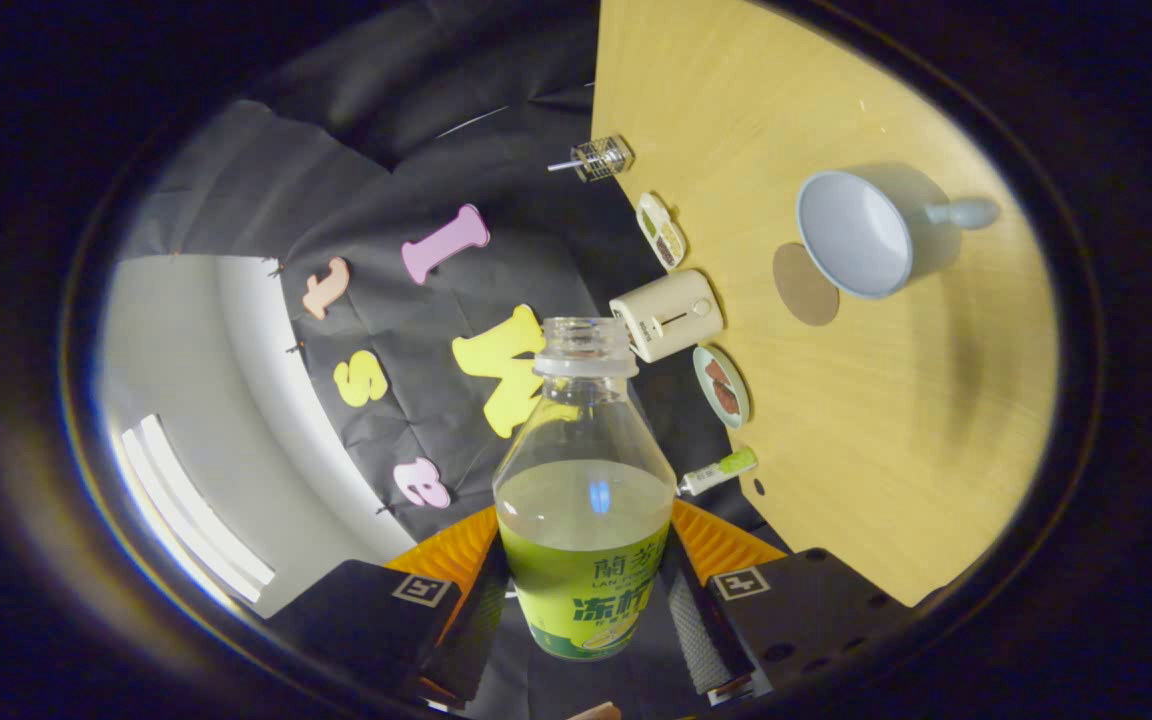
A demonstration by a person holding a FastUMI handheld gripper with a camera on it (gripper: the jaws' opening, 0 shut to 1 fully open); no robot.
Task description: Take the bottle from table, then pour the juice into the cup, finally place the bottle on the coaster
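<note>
Gripper: clamped on bottle, uncapped, part full, lifted and tilted. Cup: beyond, beside coaster. Advice: bring neck over rim, tip slowly.

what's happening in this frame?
A person's handheld claw is shut on a clear plastic bottle with a green label, uncapped and partly filled with pale juice, and holds it tipped on its side relative to the wooden table. The empty pale blue cup with a handle stands further along the table beside a round brown coaster. No juice in the cup yet, so pouring has not started.
</note>
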